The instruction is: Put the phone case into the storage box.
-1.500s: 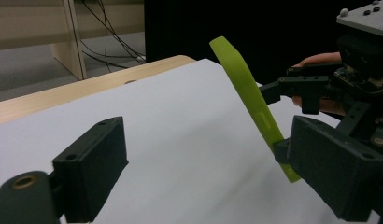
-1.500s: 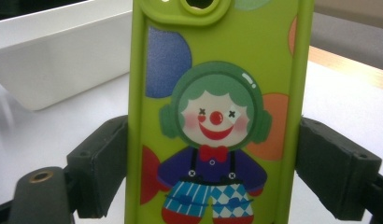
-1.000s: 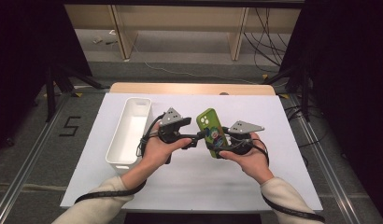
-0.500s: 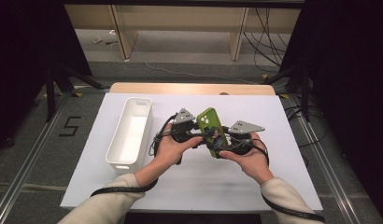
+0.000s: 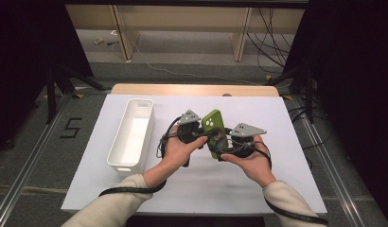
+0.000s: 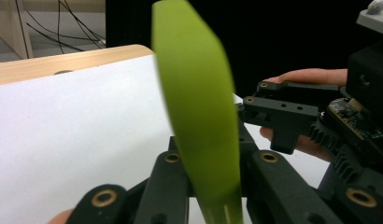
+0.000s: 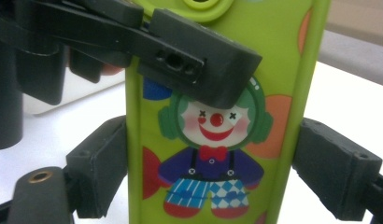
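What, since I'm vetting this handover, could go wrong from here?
1. The left gripper has just been closing its jaws on the green phone case, which sits edge-on between them; so narrow a pinch might let it swivel or slip.
2. The right gripper clamps the case's sides too, so pulling apart could bend it.
3. It hangs above the table, so a drop is possible.

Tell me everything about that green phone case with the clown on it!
The green phone case looks like smooth, soft plastic. Its back shows a smiling clown with green hair, a red nose, a red bow tie and checked trousers, plus orange and red patches. A camera hole sits at its top end. It is held up above the white table, edge-on in the left gripper view. The left gripper is shut on it, and the right gripper holds its two long sides.
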Demonstrator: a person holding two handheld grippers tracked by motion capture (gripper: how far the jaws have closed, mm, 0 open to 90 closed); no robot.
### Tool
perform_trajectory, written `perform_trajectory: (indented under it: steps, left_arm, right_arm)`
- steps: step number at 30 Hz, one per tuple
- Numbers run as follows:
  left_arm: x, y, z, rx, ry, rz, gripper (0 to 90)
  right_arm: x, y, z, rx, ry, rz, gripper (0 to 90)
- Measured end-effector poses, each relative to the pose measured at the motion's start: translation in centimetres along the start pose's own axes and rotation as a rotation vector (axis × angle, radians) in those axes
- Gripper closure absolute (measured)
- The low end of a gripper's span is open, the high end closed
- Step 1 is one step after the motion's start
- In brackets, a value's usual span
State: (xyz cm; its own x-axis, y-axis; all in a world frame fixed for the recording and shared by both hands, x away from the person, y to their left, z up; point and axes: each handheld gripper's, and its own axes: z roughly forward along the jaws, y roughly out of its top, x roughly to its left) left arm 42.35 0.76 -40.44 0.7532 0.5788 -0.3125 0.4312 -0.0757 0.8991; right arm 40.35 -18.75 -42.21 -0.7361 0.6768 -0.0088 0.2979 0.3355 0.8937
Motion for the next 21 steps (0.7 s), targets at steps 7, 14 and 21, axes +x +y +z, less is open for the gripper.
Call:
perform_trajectory:
  steps: [7, 14, 21]
  left_arm:
    - [-0.1, 0.1, 0.2, 0.000, 0.002, 0.017, 83.5]
    - [0.2, 0.3, 0.0, 0.003, 0.001, 0.052, 83.7]
    - [1.0, 0.5, -0.4, 0.011, -0.004, 0.101, 83.6]
  right_arm:
    - [-0.2, 0.1, -0.2, -0.003, -0.012, 0.010, 16.1]
    - [-0.4, 0.0, -0.3, 0.007, 0.011, 0.016, 15.6]
    - [-0.8, -0.2, -0.5, 0.023, 0.040, 0.010, 15.6]
